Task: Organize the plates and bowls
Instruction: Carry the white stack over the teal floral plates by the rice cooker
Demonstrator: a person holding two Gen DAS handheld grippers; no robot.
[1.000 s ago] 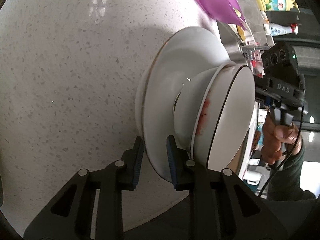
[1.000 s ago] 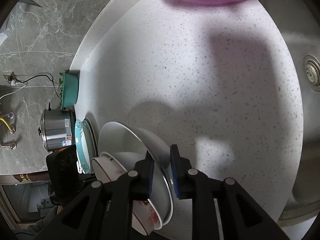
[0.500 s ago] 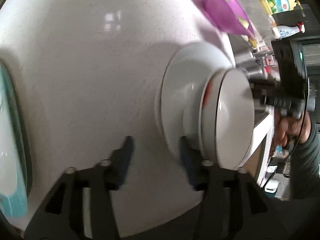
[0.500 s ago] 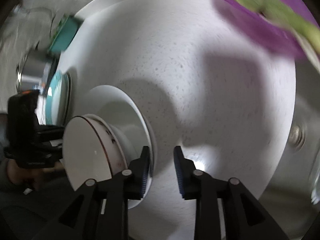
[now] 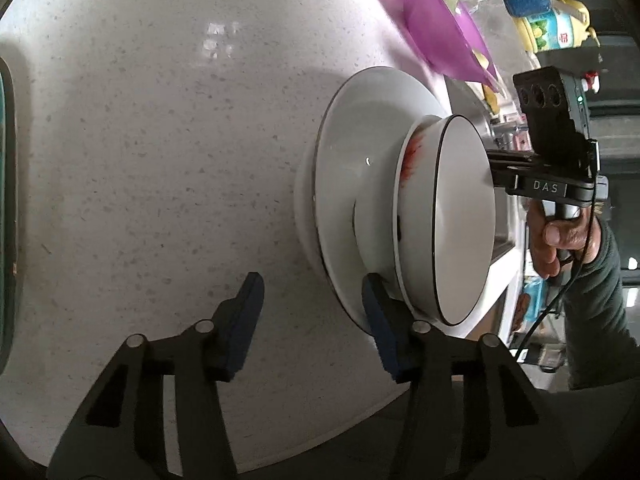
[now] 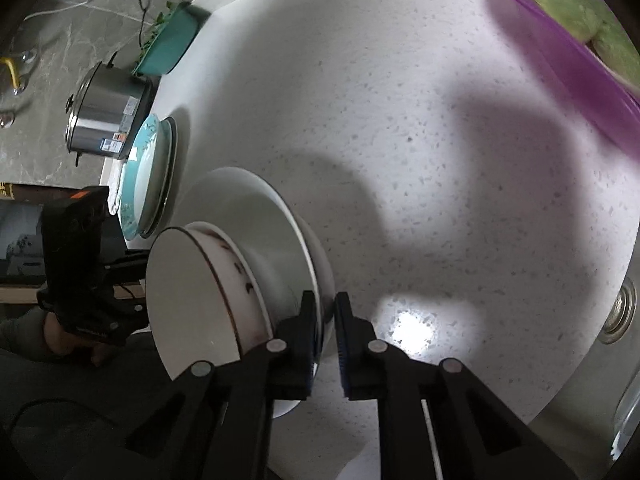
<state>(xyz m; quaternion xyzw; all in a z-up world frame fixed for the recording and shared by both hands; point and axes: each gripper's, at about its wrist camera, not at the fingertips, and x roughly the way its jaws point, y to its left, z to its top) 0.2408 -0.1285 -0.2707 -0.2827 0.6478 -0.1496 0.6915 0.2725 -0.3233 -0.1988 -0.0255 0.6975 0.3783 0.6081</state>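
Observation:
A stack of white plates rests on the speckled white counter, with a white bowl with red marks on top. It also shows in the right wrist view: plates, bowl. My left gripper is open, with its right finger at the plate rim and nothing between the fingers. My right gripper is shut on the rim of the plate stack. A teal plate lies on the counter beyond the stack.
A purple basin with vegetables stands at the counter's far side. A steel pot and a teal tray stand by the wall. The sink drain is at the right. Bottles stand behind.
My left gripper has let go of the plate rim and opened wide. The right gripper, slightly open half a second ago, has shut on the rim. The stack has settled onto the counter.

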